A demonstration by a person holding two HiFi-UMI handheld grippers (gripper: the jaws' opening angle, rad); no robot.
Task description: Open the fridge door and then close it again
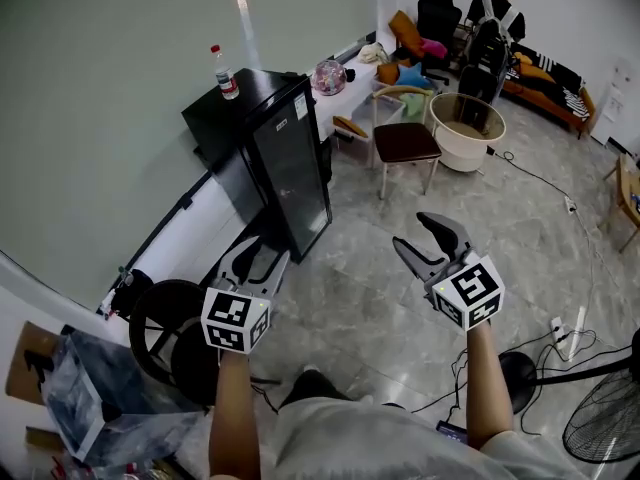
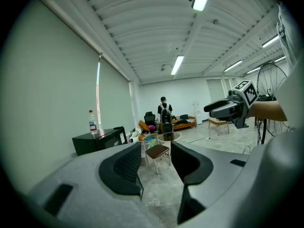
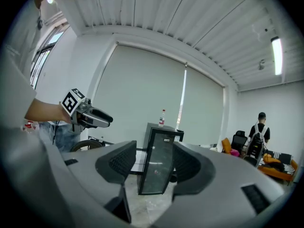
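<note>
Ceiling appears only in gripper views; left tongs and right tongs gape empty.

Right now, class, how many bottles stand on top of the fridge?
1: a clear, red-capped bottle on the black fridge, toward the wall side of its top. None looks hidden there.

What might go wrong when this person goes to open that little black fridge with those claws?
1. A water bottle stands on top of the fridge; a hard tug might topple it.
2. I see no handle on the glass door, so the left claw or right claw, both open and empty, may slip off its edge.
3. A cable trails across the floor; stepping that way, the person might trip.
</note>
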